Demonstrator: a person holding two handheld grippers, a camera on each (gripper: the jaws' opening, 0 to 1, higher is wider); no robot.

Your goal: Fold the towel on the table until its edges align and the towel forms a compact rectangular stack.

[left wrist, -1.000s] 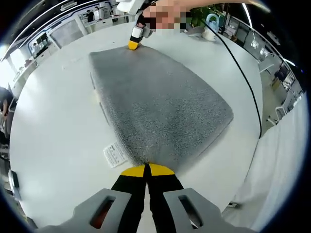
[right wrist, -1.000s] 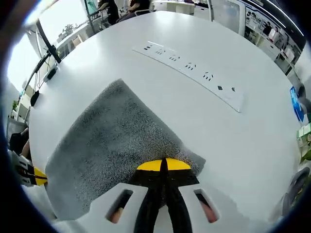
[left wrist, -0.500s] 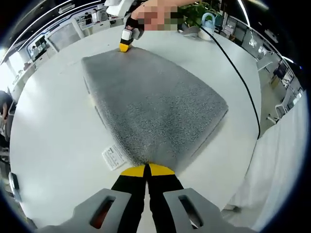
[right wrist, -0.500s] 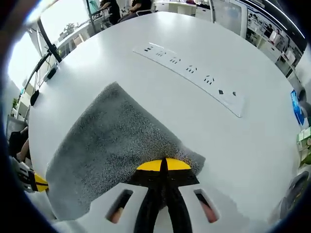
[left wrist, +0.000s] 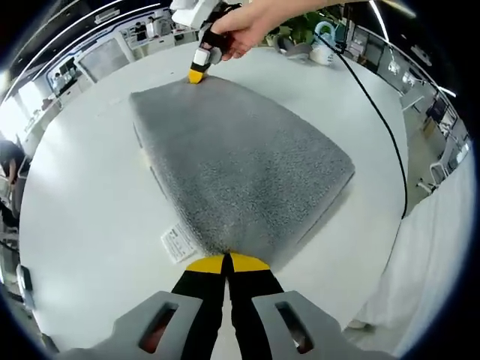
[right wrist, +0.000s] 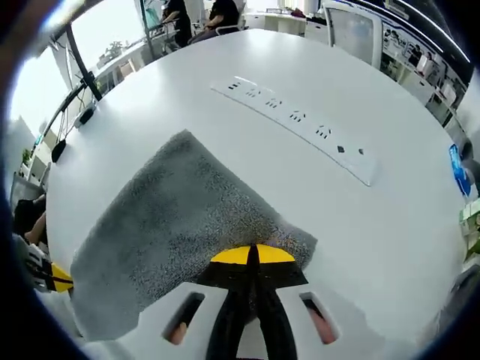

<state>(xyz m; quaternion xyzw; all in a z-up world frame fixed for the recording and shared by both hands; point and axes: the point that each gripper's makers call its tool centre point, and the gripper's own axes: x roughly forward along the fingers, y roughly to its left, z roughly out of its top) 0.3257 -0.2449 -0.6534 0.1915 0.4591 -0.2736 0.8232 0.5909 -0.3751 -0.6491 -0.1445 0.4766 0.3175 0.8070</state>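
Note:
A grey towel (left wrist: 240, 161) lies folded on the white round table (left wrist: 82, 187), with a white care label (left wrist: 178, 241) sticking out at its near edge. My left gripper (left wrist: 226, 262) is shut on the towel's near corner. At the far corner, a hand holds my right gripper (left wrist: 196, 74), its yellow tips pinching the cloth. In the right gripper view the same towel (right wrist: 165, 225) spreads away from my right gripper (right wrist: 252, 256), which is shut on its corner. The left gripper's yellow tip (right wrist: 58, 277) shows at the towel's far left corner.
A black cable (left wrist: 375, 112) runs across the table on the right, past a plant and a teal object (left wrist: 326, 34). A white power strip (right wrist: 300, 124) lies across the table beyond the towel. White cloth (left wrist: 435, 255) hangs at the right edge. People sit at desks far off.
Both views shifted slightly with the hands. The towel stays held at its two corners and has hardly moved on the table.

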